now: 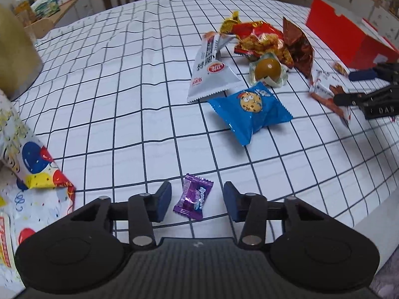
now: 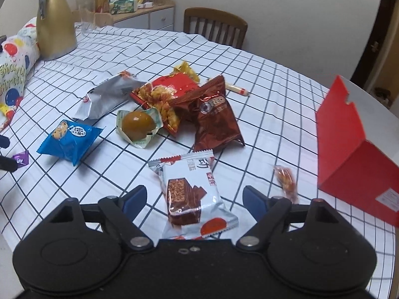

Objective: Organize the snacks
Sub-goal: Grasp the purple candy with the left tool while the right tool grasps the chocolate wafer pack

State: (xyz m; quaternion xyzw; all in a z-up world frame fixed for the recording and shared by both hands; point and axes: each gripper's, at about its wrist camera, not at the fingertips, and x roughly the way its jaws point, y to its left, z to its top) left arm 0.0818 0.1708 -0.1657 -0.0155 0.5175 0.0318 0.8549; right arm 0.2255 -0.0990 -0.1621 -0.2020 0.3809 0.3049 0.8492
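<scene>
Left wrist: claw [image 1: 197, 200] open around purple candy [image 1: 193, 196], untouched

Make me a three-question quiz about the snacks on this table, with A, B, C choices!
1. Where is the purple candy?
A. between the left gripper fingers
B. inside the red box
C. on the chair

2. What colour is the cookie packet?
A. green
B. blue
C. pink

3. The right gripper is:
A. shut tight
B. missing
C. open around the wafer packet

Answers: 1 A, the candy lies between the two blue pads, untouched. 2 B, its wrapper is blue. 3 C, gaps show on both sides of the packet.
</scene>
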